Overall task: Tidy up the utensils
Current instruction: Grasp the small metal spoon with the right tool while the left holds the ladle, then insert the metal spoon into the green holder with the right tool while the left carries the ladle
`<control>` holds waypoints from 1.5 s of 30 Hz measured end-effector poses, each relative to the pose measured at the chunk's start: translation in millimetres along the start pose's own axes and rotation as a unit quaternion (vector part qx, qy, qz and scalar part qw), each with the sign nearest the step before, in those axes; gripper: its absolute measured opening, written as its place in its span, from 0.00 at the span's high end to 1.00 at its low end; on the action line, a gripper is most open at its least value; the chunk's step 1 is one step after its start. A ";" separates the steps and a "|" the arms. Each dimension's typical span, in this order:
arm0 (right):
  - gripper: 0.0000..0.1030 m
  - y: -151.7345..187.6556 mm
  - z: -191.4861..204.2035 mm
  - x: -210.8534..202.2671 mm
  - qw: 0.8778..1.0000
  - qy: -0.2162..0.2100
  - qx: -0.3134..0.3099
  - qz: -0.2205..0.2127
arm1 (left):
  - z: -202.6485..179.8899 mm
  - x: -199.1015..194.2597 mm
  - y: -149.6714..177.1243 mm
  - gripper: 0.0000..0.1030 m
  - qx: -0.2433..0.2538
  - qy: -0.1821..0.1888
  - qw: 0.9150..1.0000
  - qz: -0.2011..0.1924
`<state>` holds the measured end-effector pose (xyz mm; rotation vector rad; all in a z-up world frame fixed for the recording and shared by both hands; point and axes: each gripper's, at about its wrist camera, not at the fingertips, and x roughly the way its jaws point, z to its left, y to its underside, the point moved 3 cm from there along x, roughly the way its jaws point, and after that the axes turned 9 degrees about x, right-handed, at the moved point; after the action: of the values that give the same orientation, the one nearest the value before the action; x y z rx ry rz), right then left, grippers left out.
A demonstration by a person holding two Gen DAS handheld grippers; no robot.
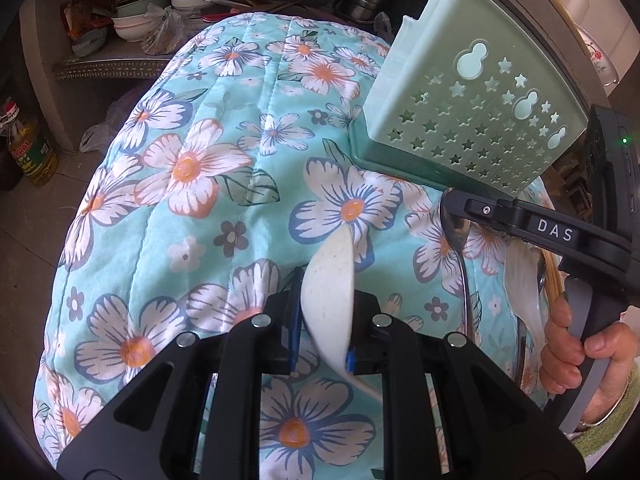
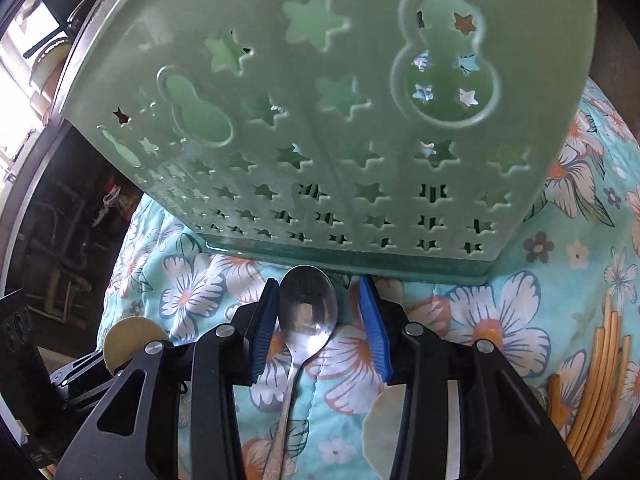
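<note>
Two grips: left gripper (image 1: pixel 326 320) clamps white spoon (image 1: pixel 330 276), my right gripper (image 2: pixel 320 320) half-open straddling steel spoon (image 2: pixel 308 312) at holder's (image 2: pixel 320 120) six o'clock; rigid, slick, grab its neck

Bright daylight, blown-out window glare (image 2: pixel 16 92) at the right wrist view's left edge, dim shelf recess (image 1: pixel 132 28), fisheye-curved dark corners, soft close-up basket (image 2: pixel 320 112).

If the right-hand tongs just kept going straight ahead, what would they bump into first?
Probably the metal spoon lying between the right tongs, then the flowered cloth under it; the green utensil holder stands just beyond, though depth is unclear.
</note>
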<state>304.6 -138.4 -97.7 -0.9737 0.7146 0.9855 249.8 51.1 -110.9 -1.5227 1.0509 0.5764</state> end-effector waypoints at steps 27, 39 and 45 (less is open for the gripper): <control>0.68 0.5 19.7 14.5 0.998 -0.048 -0.009 0.051 | 31.7 -3.5 -17.4 0.76 -0.020 0.004 1.000 0.012; 0.78 11.5 45.5 21.2 0.997 -0.026 -0.065 0.034 | 32.8 -4.8 -12.2 0.76 -0.013 -0.004 1.000 0.017; 0.95 19.2 47.0 5.4 0.996 -0.037 -0.073 0.027 | 29.3 -6.6 -9.7 0.85 0.008 -0.030 0.999 0.019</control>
<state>292.4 -89.5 -89.6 -1.0431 0.6168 1.1267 260.4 80.6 -107.5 -1.4651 1.0377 0.6350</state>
